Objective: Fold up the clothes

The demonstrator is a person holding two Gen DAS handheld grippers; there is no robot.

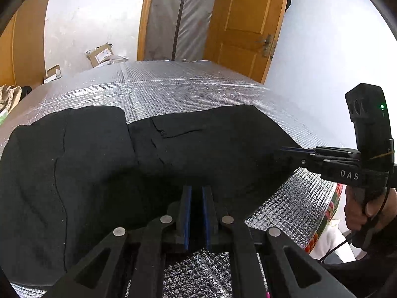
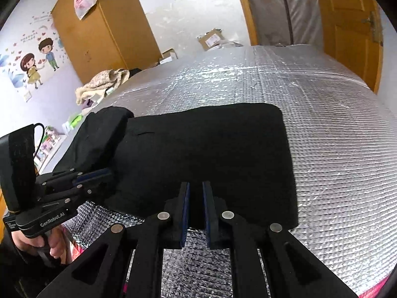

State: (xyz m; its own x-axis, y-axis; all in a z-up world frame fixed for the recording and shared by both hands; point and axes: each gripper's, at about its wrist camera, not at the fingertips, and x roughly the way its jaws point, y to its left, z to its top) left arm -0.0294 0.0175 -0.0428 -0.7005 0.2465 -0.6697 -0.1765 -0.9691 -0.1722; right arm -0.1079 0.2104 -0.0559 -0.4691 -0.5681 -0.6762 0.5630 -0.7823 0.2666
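1. The silver quilted surface [image 2: 322,124] carries everything.
2. The black garment [image 2: 198,144] lies on it, partly folded.
3. The left gripper [image 1: 196,191] pinches the garment's near edge, jaws nearly closed.
4. The right gripper [image 2: 196,193] also pinches this edge.

One black garment [image 2: 198,154], two tongs (one per hand), two cardboard boxes [image 1: 100,54]

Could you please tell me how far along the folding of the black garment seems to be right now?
Done: the black garment lies on the silver sheet, one end already doubled over. In hand: the left gripper and right gripper both pinch its near edge. Left: carrying that edge across, then flattening the fold.
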